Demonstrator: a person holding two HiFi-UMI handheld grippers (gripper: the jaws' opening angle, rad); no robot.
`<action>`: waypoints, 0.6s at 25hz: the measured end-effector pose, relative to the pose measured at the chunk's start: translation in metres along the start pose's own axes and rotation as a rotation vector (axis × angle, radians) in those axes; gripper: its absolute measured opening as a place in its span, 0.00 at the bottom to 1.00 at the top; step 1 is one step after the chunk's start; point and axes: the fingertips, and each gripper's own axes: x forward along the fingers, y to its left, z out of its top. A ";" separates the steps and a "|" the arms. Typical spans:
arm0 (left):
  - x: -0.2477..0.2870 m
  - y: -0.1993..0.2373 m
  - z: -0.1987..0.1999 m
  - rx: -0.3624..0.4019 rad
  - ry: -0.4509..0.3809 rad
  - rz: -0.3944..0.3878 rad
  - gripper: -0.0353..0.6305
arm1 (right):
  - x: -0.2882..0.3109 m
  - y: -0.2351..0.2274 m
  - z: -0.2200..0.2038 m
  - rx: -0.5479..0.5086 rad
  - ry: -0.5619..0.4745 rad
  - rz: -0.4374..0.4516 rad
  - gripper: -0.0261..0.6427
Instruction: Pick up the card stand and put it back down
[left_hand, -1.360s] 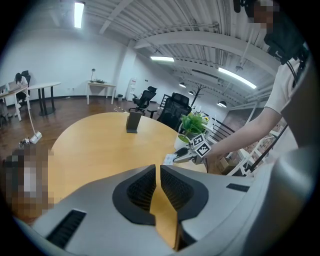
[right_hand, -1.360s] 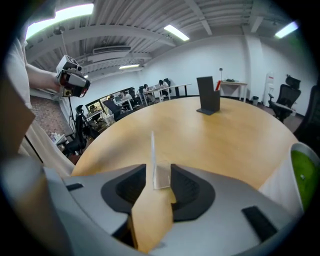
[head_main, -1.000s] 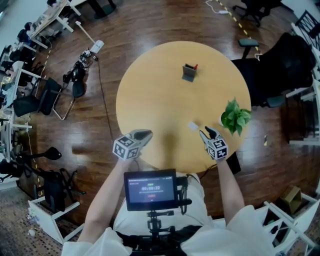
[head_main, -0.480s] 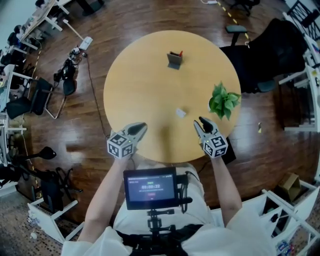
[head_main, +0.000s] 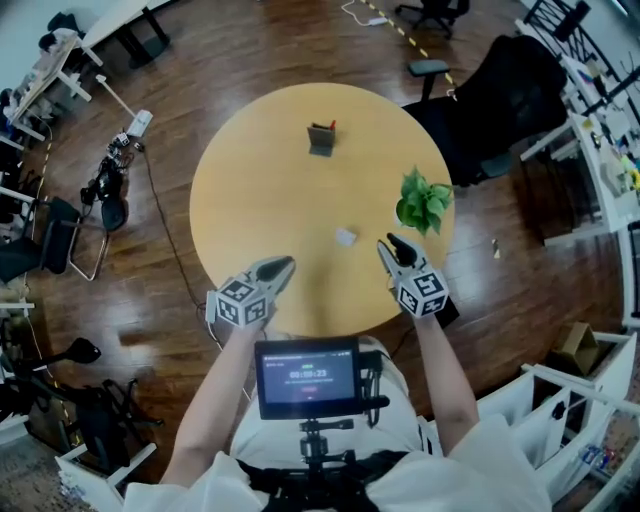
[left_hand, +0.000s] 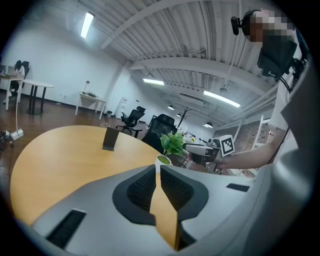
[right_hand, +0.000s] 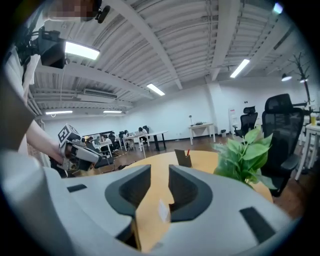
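A small white card stand (head_main: 345, 237) rests on the round wooden table (head_main: 250, 180), near its front right part. My right gripper (head_main: 390, 243) hovers just to the right of it and does not touch it. Its jaws are closing with nothing between them. In the right gripper view the card stand (right_hand: 162, 210) shows on the tabletop through the gap of the right gripper (right_hand: 160, 172). Over the table's near edge, my left gripper (head_main: 283, 265) is shut and empty. The left gripper view shows the left gripper (left_hand: 158, 170) with pads almost meeting.
A dark grey holder with a red pen (head_main: 321, 138) stands at the table's far side. A small potted plant (head_main: 422, 203) sits at the right edge, close to my right gripper. Black office chairs (head_main: 505, 90) stand beyond the table.
My right gripper has drawn a little away from the white card stand and its jaws have narrowed. The left gripper keeps its place. The head view has shifted.
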 end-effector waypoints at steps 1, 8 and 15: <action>-0.008 0.004 0.001 0.003 -0.002 -0.005 0.09 | -0.002 0.003 0.003 -0.002 -0.001 -0.017 0.22; -0.089 0.048 0.009 0.033 -0.033 0.004 0.09 | -0.013 0.026 0.005 -0.003 -0.008 -0.130 0.22; -0.167 0.101 0.005 0.014 -0.087 0.029 0.09 | -0.010 0.070 0.013 -0.016 -0.026 -0.199 0.22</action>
